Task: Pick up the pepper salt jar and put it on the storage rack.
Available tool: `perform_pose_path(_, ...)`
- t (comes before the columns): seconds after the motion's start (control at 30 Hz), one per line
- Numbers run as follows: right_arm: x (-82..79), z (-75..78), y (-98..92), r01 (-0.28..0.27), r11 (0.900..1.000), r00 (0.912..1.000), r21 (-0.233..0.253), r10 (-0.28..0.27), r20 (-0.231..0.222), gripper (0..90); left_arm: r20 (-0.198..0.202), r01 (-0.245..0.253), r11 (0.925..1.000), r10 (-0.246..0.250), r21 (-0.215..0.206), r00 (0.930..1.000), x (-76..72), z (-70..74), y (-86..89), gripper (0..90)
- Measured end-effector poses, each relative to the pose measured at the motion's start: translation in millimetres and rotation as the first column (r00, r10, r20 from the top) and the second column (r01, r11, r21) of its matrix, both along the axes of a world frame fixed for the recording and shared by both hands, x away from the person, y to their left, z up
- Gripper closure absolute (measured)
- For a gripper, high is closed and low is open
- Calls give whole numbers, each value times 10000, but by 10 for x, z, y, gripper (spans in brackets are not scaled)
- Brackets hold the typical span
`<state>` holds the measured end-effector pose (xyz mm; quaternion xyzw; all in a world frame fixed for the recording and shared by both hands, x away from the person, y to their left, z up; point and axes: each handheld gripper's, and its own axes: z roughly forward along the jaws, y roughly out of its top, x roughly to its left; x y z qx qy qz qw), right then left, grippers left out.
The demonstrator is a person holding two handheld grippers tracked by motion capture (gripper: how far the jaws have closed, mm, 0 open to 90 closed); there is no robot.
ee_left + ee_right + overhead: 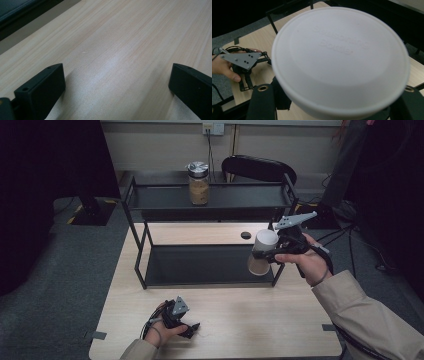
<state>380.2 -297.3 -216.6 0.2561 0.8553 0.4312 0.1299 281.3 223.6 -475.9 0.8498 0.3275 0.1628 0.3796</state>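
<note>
Right tongs (pixel 270 254) are clamped on a white-lidded bottle (pixel 262 252), held tilted in the air at the front right corner of the black rack (pixel 210 265). Its lid (pixel 340 60) blocks most of the right gripper view, raised lettering too blurry to read. Left tongs (pixel 192 327) sit spread wide, empty, low over the counter (pixel 240 320) in front of the rack.

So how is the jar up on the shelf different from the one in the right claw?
The shelf jar stands upright on the rack's top shelf with a metal lid; the held jar is tilted in the right claw, off the table, with a white lid. Both hold brownish contents.
</note>
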Motion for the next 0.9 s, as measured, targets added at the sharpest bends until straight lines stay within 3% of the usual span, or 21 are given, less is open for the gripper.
perform_pose_path(0.5, 81, 323, 141, -179, 9998, 9997, 57, 178, 135, 349, 0, -1, 10000, 1, -2, 10000, -1, 0, 0, 0)
perform_pose_path(0.9, 160, 456, 246, -194, 9998, 9998, 49, 194, -41, 349, -1, -11, 10000, 11, -8, 10000, -2, -1, 0, 0)
